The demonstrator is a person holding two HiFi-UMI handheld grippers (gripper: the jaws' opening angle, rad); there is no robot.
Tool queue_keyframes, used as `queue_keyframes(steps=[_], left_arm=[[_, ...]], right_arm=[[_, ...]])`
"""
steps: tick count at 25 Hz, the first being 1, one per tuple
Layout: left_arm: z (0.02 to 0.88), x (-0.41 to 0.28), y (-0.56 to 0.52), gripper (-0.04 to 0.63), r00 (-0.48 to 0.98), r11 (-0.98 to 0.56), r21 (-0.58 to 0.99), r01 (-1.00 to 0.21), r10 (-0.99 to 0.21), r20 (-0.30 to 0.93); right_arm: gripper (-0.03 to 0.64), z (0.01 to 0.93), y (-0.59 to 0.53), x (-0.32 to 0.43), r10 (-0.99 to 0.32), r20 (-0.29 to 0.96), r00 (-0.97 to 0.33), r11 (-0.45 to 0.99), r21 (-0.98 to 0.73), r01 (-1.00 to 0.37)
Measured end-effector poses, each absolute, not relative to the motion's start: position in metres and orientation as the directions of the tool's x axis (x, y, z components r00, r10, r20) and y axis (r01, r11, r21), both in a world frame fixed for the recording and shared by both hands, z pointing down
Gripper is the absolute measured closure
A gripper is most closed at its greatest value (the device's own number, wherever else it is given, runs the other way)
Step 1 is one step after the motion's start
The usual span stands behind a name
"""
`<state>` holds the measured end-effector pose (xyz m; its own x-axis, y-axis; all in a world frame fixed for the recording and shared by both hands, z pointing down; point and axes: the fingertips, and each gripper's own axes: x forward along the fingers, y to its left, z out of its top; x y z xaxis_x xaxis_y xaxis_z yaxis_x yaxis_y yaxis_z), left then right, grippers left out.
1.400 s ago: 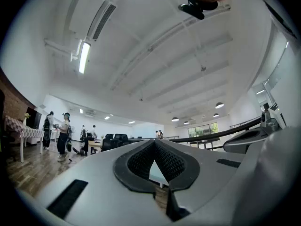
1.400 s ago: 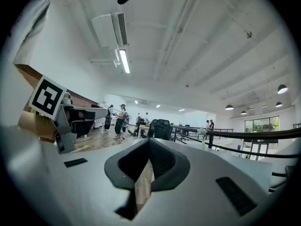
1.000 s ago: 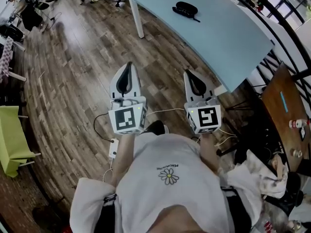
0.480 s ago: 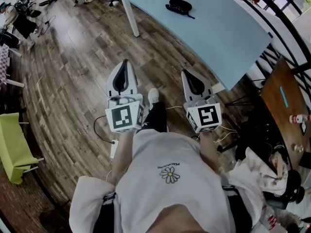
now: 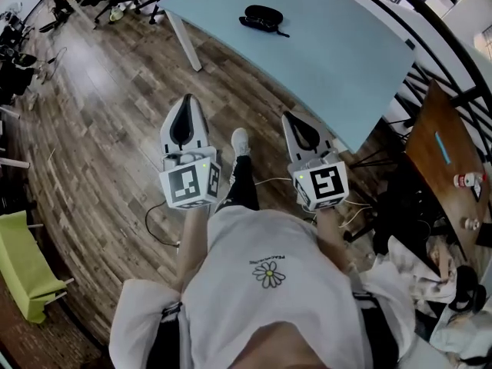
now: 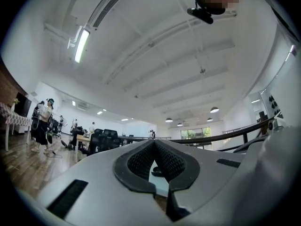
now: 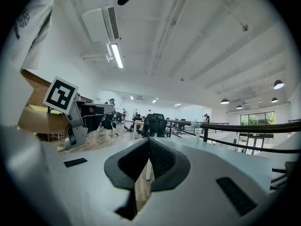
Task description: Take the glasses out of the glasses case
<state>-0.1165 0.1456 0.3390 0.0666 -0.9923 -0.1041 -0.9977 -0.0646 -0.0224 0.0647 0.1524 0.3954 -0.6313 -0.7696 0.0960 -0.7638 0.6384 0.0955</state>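
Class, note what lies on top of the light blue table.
A black glasses case lies on the table. The case covers whatever is inside it, so no glasses can be seen.

No word or number can be read for certain. A line of small print above the daisy emblem [image 5: 268, 276] on the person's white shirt [image 5: 254, 306], behind both pairs of fingers, is too small to make out. Behind the fingers of the left gripper [image 5: 187, 103] and the right gripper [image 5: 294, 121], each cube bears 1 black-and-white square marker [image 5: 189, 186], a coded pattern without letters.
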Motion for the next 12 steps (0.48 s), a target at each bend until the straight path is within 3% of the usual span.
queue_keyframes(steps=[12], left_arm=[[0.35, -0.145, -0.022, 0.578, 0.122, -0.122, -0.007, -0.993, -0.989, -0.078]], right_arm=[[0.607, 0.39, 0.003, 0.029, -0.775, 0.128, -0.619, 0.632, 0.163, -0.757]])
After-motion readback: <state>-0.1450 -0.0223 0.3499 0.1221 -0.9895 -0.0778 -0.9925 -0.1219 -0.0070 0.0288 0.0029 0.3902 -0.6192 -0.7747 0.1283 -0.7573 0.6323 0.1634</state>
